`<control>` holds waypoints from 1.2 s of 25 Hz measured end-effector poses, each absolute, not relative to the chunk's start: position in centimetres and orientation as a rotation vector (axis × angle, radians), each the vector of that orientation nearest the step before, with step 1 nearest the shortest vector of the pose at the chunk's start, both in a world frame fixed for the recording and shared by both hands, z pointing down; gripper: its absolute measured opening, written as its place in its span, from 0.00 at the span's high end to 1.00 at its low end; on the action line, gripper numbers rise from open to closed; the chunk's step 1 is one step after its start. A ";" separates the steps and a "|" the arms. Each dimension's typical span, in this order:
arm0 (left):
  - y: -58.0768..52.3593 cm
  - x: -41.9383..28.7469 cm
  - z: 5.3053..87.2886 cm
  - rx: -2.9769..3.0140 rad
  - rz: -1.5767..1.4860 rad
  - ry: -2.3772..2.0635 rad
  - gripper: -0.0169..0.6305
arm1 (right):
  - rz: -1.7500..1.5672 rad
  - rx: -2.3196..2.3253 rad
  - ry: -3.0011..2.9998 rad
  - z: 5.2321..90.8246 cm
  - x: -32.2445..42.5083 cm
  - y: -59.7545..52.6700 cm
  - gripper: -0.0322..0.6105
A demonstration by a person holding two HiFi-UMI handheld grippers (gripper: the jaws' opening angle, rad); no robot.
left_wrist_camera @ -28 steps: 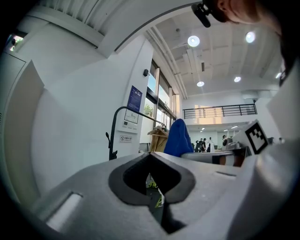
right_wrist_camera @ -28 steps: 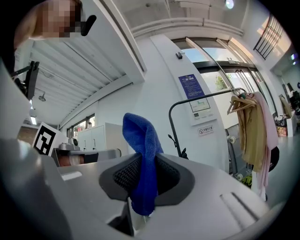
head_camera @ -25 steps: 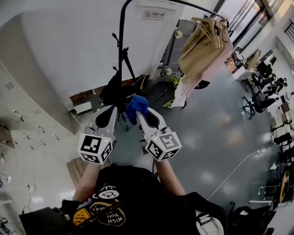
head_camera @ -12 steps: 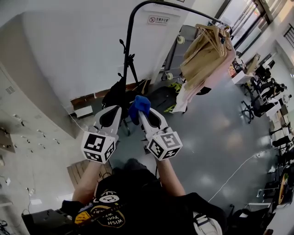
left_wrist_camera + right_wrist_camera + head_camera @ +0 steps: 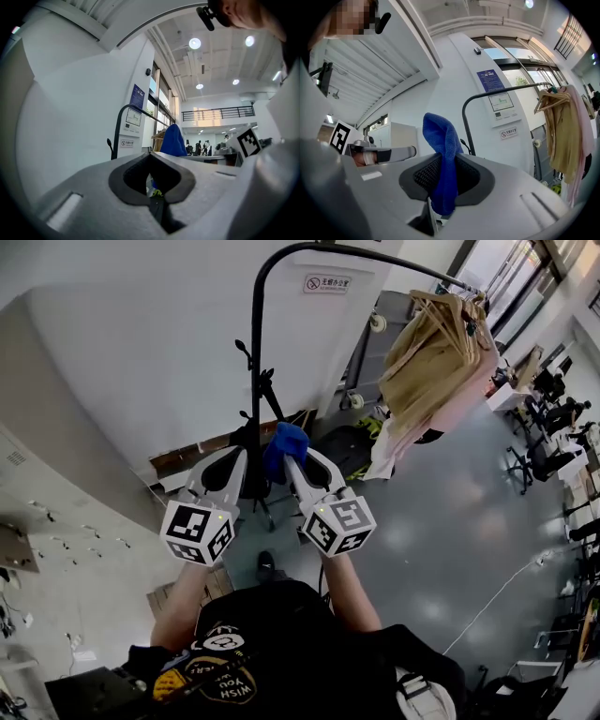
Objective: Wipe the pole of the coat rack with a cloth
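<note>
A black coat rack pole [image 5: 255, 362] rises in front of me and bends right into a rail [image 5: 375, 253] with garments. My right gripper [image 5: 292, 462] is shut on a blue cloth [image 5: 284, 445], held just right of the pole. The cloth [image 5: 442, 159] sticks up from between the jaws, with the pole [image 5: 468, 126] beyond it to the right. My left gripper [image 5: 236, 461] is shut with nothing in it, just left of the pole. In the left gripper view the pole [image 5: 116, 136] stands ahead and the cloth [image 5: 172, 140] shows to the right.
Beige and pink garments [image 5: 436, 362] hang from the rail at the right. A white wall [image 5: 141, 343] stands behind the pole. A black tripod and bags [image 5: 267, 395] sit at the rack's base. Office chairs and desks [image 5: 553, 418] lie far right.
Both grippers have risen slightly and drawn nearer to the pole, the cloth still clamped in the right one. The view has shifted a little.
</note>
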State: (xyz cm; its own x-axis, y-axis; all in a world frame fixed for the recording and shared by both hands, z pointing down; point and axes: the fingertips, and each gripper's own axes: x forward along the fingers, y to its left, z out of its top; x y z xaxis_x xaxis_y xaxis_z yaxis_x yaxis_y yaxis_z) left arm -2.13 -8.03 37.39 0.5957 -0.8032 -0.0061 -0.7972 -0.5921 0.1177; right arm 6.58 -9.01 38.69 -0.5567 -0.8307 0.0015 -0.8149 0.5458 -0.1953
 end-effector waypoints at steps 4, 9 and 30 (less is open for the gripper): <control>-13.1 -0.5 36.5 2.721 -0.079 -1.390 0.97 | -0.234 -1.384 2.706 37.8 7.1 -14.3 0.84; -18.0 1.2 36.3 2.720 -0.048 -1.427 0.97 | -0.209 -1.326 2.757 37.3 7.3 -20.8 0.84; -26.7 -2.8 32.4 2.768 -0.133 -1.443 0.97 | 0.382 -1.545 2.546 10.4 5.8 -39.2 0.84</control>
